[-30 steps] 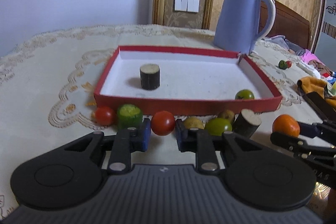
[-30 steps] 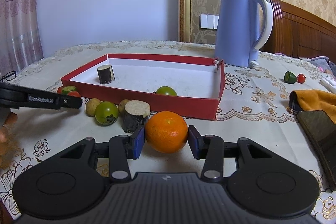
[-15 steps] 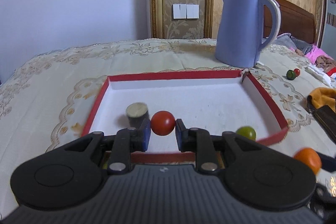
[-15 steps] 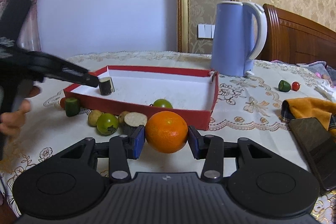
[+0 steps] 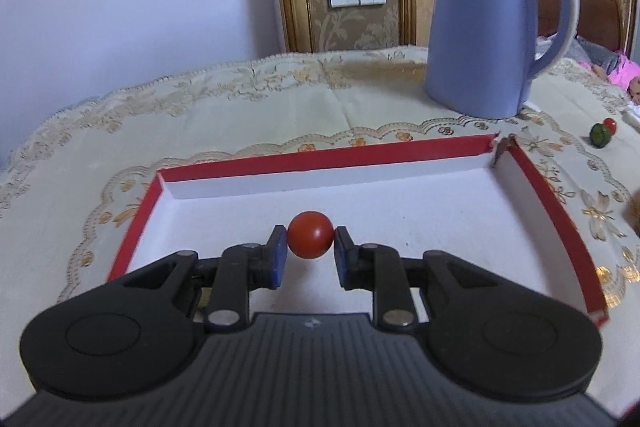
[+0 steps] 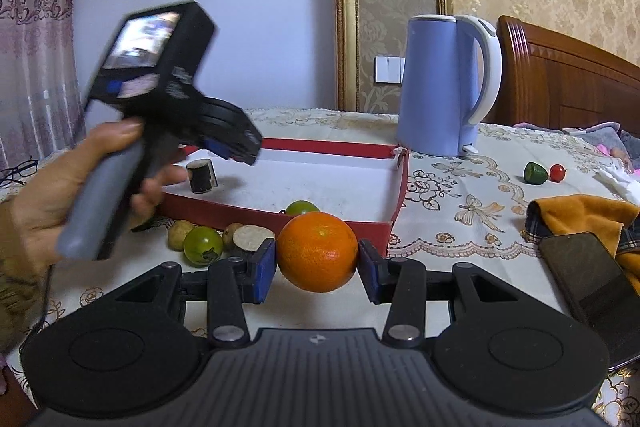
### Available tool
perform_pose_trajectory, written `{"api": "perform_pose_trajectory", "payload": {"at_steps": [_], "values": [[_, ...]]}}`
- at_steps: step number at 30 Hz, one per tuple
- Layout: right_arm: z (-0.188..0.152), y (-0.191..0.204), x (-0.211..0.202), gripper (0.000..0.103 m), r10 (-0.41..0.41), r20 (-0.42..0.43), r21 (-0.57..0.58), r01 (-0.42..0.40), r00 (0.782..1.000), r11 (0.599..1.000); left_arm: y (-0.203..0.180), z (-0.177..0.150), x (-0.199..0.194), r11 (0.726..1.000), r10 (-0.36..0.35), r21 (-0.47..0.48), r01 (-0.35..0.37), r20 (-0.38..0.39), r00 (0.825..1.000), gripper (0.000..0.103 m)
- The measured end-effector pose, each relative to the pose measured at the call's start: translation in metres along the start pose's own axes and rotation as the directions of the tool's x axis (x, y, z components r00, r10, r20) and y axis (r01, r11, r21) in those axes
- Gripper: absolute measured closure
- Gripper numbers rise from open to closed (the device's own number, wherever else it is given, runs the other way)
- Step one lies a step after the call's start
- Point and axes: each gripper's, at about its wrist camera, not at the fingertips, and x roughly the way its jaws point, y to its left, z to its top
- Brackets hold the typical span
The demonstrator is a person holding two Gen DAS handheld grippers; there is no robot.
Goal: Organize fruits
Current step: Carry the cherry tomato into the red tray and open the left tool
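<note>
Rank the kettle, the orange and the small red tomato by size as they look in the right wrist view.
1. kettle
2. orange, though it is nearest to the camera, which enlarges it
3. small red tomato

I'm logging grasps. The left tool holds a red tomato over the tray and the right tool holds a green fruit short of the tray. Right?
Not quite. The left tool does grip the tomato over the tray. But the right wrist view shows the right tool clamped on an orange, not a green fruit, short of the tray.
</note>
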Motion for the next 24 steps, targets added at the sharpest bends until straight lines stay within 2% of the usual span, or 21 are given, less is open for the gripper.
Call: {"api": "perform_pose_trajectory", "payload": {"at_steps": [5, 7, 9, 14, 16, 17, 18, 21, 24], "values": [[0.001, -0.001, 0.001, 0.06, 0.003, -0.002, 0.001, -0.003, 1.0, 1.0, -0.009, 0.001, 0.012, 1.0, 0.007, 0.014, -0.007, -0.022, 1.0, 0.079], [0.001, -0.002, 0.001, 0.06, 0.001, -0.004, 0.002, -0.001, 1.0, 1.0, -0.011, -0.001, 0.012, 1.0, 0.019, 0.025, -0.019, -0.017, 1.0, 0.074], [0.001, -0.002, 0.002, 0.06, -0.003, -0.006, 0.004, 0.003, 1.0, 1.0, -0.012, -0.003, 0.007, 0.999, 0.032, 0.034, -0.032, -0.004, 0.999, 0.061], [0.001, 0.0, 0.002, 0.06, -0.006, -0.009, 0.003, 0.006, 1.0, 1.0, 0.001, -0.012, -0.021, 0.998, 0.047, 0.03, -0.048, 0.03, 0.998, 0.051], [0.002, 0.002, 0.002, 0.06, -0.007, -0.01, -0.001, 0.007, 1.0, 1.0, 0.011, -0.019, -0.036, 0.998, 0.058, 0.013, -0.058, 0.037, 0.998, 0.037], [0.002, 0.004, 0.003, 0.06, -0.007, -0.01, -0.002, 0.007, 1.0, 1.0, 0.017, -0.024, -0.043, 0.998, 0.066, 0.0, -0.066, 0.048, 0.997, 0.025], [0.003, 0.005, 0.003, 0.06, -0.007, -0.01, -0.004, 0.007, 1.0, 1.0, 0.022, -0.03, -0.052, 0.997, 0.075, -0.009, -0.074, 0.061, 0.995, 0.02], [0.004, 0.008, 0.006, 0.06, -0.008, -0.011, -0.009, 0.008, 1.0, 1.0, 0.036, -0.049, -0.074, 0.994, 0.106, -0.029, -0.104, 0.091, 0.99, 0.015], [0.005, 0.011, 0.009, 0.06, -0.008, -0.016, -0.014, 0.008, 1.0, 1.0, 0.054, -0.067, -0.086, 0.993, 0.104, -0.072, -0.098, 0.08, 0.991, 0.015]]}}
